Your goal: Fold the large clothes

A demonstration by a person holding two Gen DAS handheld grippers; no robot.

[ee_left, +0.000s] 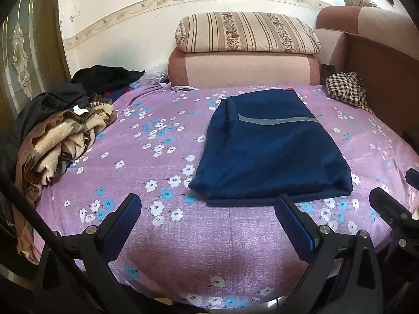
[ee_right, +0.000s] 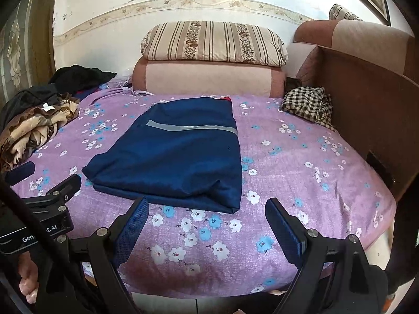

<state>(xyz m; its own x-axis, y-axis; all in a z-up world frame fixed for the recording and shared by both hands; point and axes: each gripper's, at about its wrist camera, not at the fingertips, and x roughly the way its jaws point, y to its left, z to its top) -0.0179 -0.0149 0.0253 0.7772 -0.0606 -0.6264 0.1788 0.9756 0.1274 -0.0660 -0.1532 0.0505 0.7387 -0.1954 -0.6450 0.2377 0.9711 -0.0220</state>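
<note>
A navy garment (ee_left: 269,146) with a grey stripe lies folded into a flat rectangle on the purple floral bedsheet (ee_left: 162,238), right of centre. In the right wrist view the same garment (ee_right: 178,157) lies left of centre. My left gripper (ee_left: 208,204) hovers open over the sheet just short of the garment's near edge, its right fingertip close to the hem. My right gripper (ee_right: 207,205) is also open and empty, right before the garment's near right corner. Each gripper shows in the other's view: the right gripper (ee_left: 396,184) at the right edge, the left gripper (ee_right: 49,174) at the left.
A crumpled brown and cream pile (ee_left: 65,136) and black clothes (ee_left: 104,76) lie along the bed's left side. A checked cloth (ee_left: 345,89) sits at the far right corner by a wooden panel (ee_left: 379,78). A striped pillow (ee_left: 246,32) rests on a pink cushion against the wall.
</note>
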